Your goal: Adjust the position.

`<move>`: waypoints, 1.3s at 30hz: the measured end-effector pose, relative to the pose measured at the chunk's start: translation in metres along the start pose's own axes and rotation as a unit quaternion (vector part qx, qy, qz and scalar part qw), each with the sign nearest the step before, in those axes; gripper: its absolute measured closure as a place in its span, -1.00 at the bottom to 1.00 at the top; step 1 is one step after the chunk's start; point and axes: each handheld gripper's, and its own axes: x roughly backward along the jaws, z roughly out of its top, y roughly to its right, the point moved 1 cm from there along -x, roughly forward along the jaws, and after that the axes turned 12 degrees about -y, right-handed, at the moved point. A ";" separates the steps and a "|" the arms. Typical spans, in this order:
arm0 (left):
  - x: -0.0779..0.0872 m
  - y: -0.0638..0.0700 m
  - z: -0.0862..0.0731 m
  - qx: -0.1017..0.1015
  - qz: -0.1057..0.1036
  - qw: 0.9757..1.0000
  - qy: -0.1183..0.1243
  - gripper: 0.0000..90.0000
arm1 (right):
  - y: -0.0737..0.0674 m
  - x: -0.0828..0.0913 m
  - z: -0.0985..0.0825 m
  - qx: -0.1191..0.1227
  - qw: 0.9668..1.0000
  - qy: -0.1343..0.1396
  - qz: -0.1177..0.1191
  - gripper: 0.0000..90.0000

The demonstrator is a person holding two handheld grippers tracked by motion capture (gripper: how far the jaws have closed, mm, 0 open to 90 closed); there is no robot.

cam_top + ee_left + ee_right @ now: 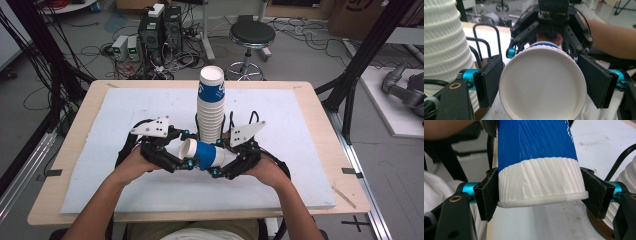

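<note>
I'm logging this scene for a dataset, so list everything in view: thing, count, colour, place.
Loose paper cup: one, blue and white, lying sideways between both tongs.
Cup stack: one tall stack, white with blue on the top cup, upright behind the loose cup.
Foam sheet: one, pale blue-white, covering the table top.
Table: one, light wood.
Stool: one, black seat, on the floor beyond the table.
Computer towers: dark, on the floor far left of the stool.
Left tongs: black, at the cup's open rim end.
Right tongs: black, shut on the cup's narrower end.
</note>
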 end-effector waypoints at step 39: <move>-0.001 -0.010 -0.009 0.021 -0.060 0.995 0.076 -0.31 | 0.006 0.014 -0.005 -0.020 0.995 0.090 0.039 -0.45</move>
